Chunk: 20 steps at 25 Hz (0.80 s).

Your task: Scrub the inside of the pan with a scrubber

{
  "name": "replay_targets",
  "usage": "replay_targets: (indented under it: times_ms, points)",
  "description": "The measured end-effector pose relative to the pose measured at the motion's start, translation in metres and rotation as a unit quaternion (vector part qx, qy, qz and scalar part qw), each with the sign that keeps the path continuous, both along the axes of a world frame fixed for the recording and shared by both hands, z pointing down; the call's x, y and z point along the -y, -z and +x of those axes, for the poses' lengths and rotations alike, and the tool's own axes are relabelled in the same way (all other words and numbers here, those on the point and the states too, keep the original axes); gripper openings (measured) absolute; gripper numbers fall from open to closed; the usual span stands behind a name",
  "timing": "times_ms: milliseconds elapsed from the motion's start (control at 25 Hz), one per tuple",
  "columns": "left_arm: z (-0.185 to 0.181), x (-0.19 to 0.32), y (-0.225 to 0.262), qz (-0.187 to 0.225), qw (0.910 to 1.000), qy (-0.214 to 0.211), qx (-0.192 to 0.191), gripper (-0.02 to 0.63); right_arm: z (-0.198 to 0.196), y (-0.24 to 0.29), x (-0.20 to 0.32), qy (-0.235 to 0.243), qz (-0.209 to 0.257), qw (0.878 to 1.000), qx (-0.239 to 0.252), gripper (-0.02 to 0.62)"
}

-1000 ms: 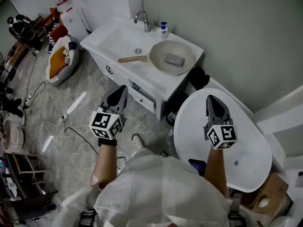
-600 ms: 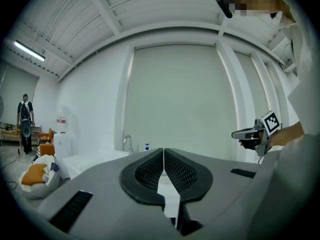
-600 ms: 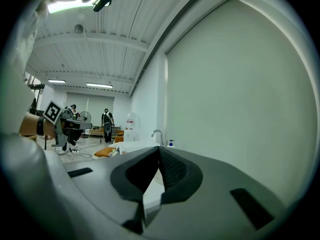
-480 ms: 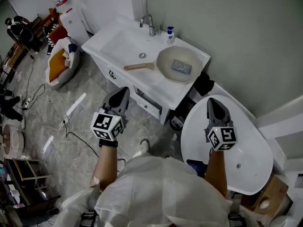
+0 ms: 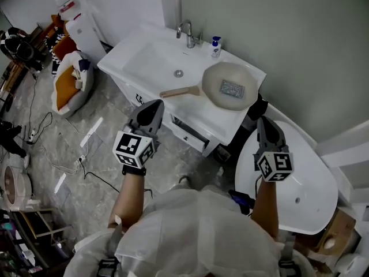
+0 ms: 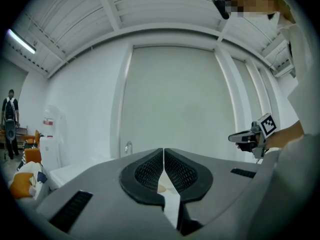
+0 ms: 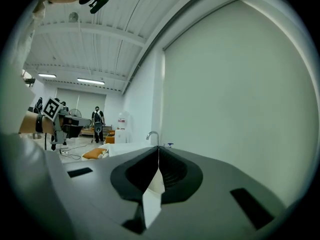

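The pan (image 5: 214,87) sits on the white surface (image 5: 147,56), the scrubber (image 5: 232,89) lying inside it; left gripper (image 5: 155,104) and right gripper (image 5: 263,122) hang short of it, level, with fingers pressed together and gripping nothing.

The left tool (image 6: 163,156) fills the lower middle of the frame. Its two jaws are pressed together at the tips with nothing caught between them (only a sliver of pale surface shows through the gap lower down). Just above and left of the tool, a faucet (image 6: 128,147) rises from a white table (image 6: 67,173). Far to its left a person (image 6: 10,118) stands near a water dispenser (image 6: 49,145). To its right the right tool (image 6: 235,137) is held level, pointing leftward.
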<state>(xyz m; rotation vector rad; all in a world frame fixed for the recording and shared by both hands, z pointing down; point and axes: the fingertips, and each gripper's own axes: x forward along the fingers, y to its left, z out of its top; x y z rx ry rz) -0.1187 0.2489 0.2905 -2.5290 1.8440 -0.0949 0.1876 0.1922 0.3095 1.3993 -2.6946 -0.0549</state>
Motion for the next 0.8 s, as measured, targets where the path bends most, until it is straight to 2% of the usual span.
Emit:
replay_targets:
  times_ms: [320,600,800]
  points:
    - [0.006,0.051,0.000,-0.001,0.9988,-0.050,0.003,0.020,-0.017,-0.008,0.030,-0.005,-0.012,1.000,-0.012,0.009]
    - [0.017,0.128,0.000,-0.006,0.9973,-0.072,0.010,0.020,-0.018,-0.008,0.100,-0.005,-0.012,1.000,-0.009,0.009]
    - [0.021,0.189,-0.004,-0.017,0.9954,-0.087,0.035,0.020,-0.016,-0.008,0.154,-0.006,-0.006,1.000,-0.012,0.009]
